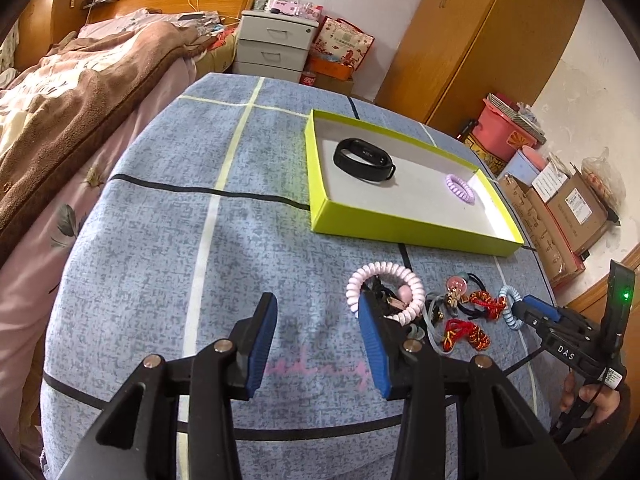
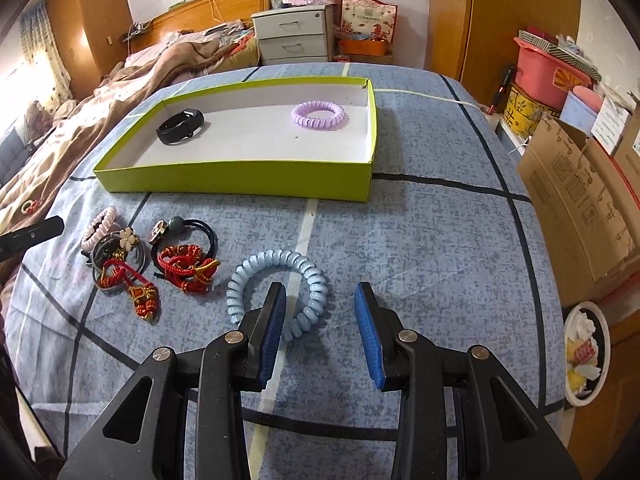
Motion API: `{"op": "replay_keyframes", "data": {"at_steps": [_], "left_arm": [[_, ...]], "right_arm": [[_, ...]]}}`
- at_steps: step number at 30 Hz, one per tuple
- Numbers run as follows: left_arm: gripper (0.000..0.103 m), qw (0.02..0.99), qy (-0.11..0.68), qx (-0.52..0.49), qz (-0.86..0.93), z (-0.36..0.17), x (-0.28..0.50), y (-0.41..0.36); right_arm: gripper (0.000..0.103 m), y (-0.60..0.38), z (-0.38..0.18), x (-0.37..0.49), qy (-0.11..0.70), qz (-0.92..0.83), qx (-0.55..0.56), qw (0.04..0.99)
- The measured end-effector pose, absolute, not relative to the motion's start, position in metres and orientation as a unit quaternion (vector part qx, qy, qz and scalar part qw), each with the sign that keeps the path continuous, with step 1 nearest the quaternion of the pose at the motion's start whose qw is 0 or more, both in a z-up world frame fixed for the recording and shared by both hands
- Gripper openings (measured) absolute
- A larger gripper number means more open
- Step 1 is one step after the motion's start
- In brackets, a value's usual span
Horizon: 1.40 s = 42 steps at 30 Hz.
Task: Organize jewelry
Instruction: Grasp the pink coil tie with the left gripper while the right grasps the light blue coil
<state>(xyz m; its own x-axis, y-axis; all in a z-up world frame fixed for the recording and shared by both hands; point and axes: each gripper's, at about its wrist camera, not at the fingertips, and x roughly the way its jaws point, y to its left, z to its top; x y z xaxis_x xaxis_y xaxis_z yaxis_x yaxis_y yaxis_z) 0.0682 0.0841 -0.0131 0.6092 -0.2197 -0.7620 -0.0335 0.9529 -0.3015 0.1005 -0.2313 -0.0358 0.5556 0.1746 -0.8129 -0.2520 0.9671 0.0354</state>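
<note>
A yellow-green box (image 1: 400, 229) (image 2: 240, 181) on the blue checked cloth holds a black fitness band (image 1: 364, 158) (image 2: 180, 126) and a purple coil hair tie (image 1: 460, 188) (image 2: 318, 115). Near the box lie a pink coil tie (image 1: 394, 270) (image 2: 98, 224), red knotted cords (image 1: 464, 332) (image 2: 184, 268) and dark hair ties with charms (image 2: 200, 232). My left gripper (image 1: 316, 300) is open over bare cloth, its right finger overlapping the pink coil. My right gripper (image 2: 320, 292) is open low over a light blue coil tie (image 2: 256, 264) (image 1: 510, 308), whose right arc lies between the jaws.
A bed with brown blankets (image 1: 80, 80) runs along the left. White drawers (image 1: 272, 44) and a wardrobe stand at the back. Cardboard boxes (image 2: 580, 200) and a plate of small items (image 2: 586, 344) sit off the right edge. A hand (image 1: 592, 400) holds the right gripper.
</note>
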Motion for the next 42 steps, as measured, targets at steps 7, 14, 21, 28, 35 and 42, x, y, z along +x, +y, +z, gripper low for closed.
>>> {"op": "replay_keyframes", "data": {"at_steps": [7,14,21,28,35,42], "left_arm": [[0.044,0.881,0.448,-0.140,-0.067,-0.020,0.077,0.074],[0.044,0.876,0.463,-0.122,-0.057,-0.024,0.089,0.067],[0.043,0.876,0.470,-0.091,-0.053,-0.026,0.093,0.060],[0.044,0.877,0.479,-0.012,-0.031,-0.025,0.098,0.042],[0.038,0.878,0.477,0.028,-0.026,-0.025,0.095,0.034],[0.011,0.879,0.474,0.025,-0.044,-0.024,0.094,0.029]], "right_arm": [[0.014,-0.233,-0.036,0.101,0.453,0.117,-0.039,0.883],[0.011,-0.236,-0.036,0.097,0.451,0.121,-0.029,0.884],[0.011,-0.239,-0.036,0.097,0.452,0.123,-0.022,0.883],[0.011,-0.241,-0.036,0.098,0.452,0.125,-0.017,0.883],[0.011,-0.241,-0.036,0.099,0.452,0.126,-0.014,0.883],[0.011,-0.241,-0.036,0.099,0.452,0.127,-0.013,0.883]]}}
